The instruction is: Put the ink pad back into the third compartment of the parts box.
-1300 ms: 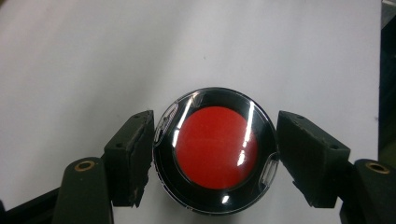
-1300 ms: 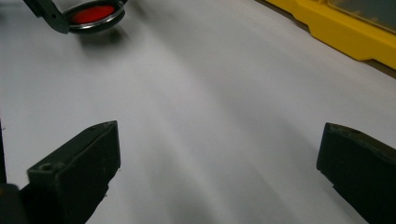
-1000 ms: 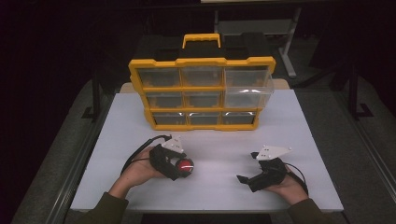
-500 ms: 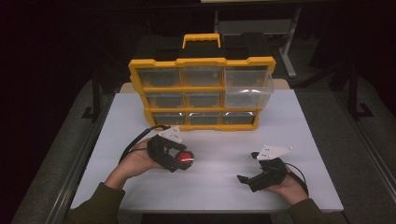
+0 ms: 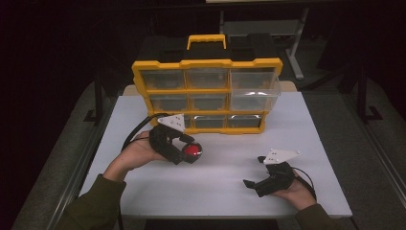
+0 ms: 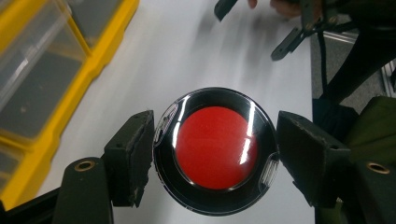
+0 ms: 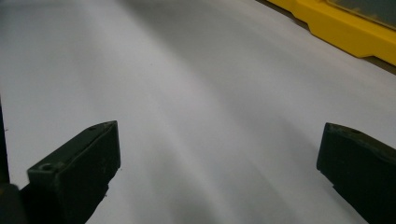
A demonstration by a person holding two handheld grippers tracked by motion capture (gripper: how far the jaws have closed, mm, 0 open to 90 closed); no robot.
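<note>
**Red disc in the jaws, drawers ahead**

The left gripper (image 5: pixel 190 152) is clamped on a round black case with a red centre (image 5: pixel 192 151), held clear of the white table (image 5: pixel 220 182) in front of the yellow drawer organiser (image 5: pixel 207 98). The right gripper (image 5: pixel 253 182) rests low near the table's front edge, jaws spread wide with nothing between them.

To my eye this is the carrying step: the case is picked up and headed for one of the clear drawers. The top right drawer (image 5: pixel 253 88) stands pulled out, so it looks the likely target. The next move would call for bringing the case over that drawer's rim and letting go only once it sits inside; the free gripper may need to steady the organiser.

The left gripper view settles the grip: both black pads (image 6: pixel 133 156) press the case's rim on opposite sides, and its glossy ring around the red face (image 6: pixel 215 148) is plain. From above, the case is just a red spot, but that view gives the open drawer and both hands.
</note>
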